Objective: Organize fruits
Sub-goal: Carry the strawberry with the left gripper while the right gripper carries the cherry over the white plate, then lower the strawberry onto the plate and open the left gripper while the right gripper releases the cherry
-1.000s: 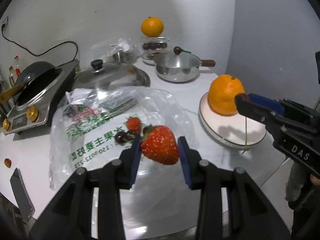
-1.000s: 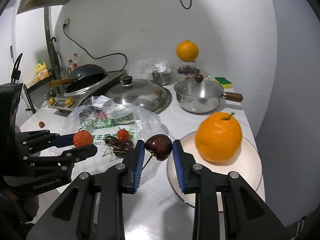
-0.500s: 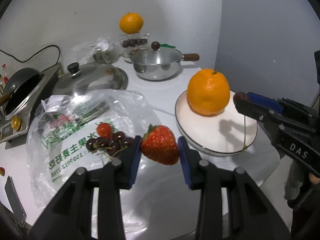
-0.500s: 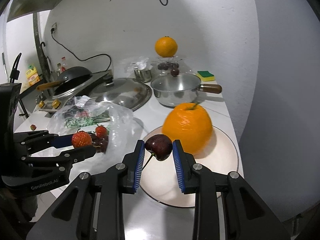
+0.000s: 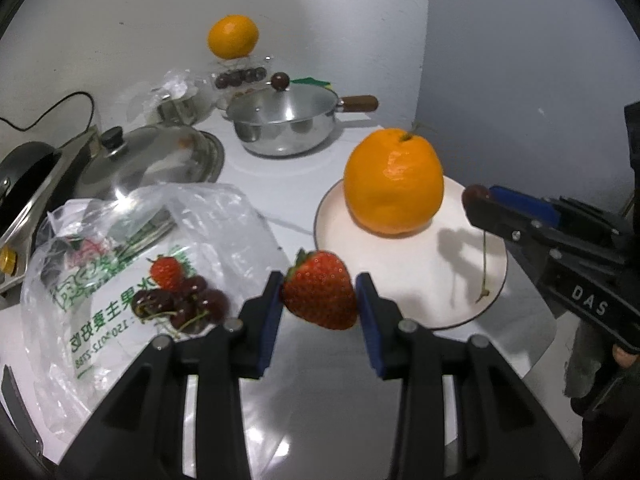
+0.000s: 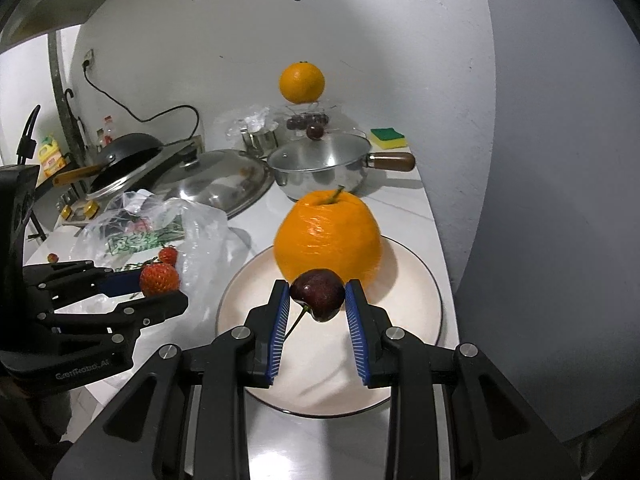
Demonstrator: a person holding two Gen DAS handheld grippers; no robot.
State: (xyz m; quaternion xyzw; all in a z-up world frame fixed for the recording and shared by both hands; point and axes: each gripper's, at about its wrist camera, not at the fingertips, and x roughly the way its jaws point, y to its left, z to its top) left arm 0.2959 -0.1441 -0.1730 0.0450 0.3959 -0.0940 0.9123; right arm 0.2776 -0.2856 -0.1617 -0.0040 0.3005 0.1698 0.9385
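Gently now: soft strawberry (image 5: 320, 290) clamped by left fingers (image 5: 272, 312), slippery cherry (image 6: 318, 294) by right fingers (image 6: 280, 320); plate (image 6: 416, 280) at twelve o'clock.

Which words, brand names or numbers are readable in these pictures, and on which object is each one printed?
"DAS": white letters on the right gripper, seen from the left wrist.
"GenRobot.AI": on the left gripper, seen from the right wrist, rather blurred.
Plastic bag: green Chinese characters and digits, printed upside down; "150" and "2012" partly legible, the rest too distorted.
Bottles at far left: labels too small to read.
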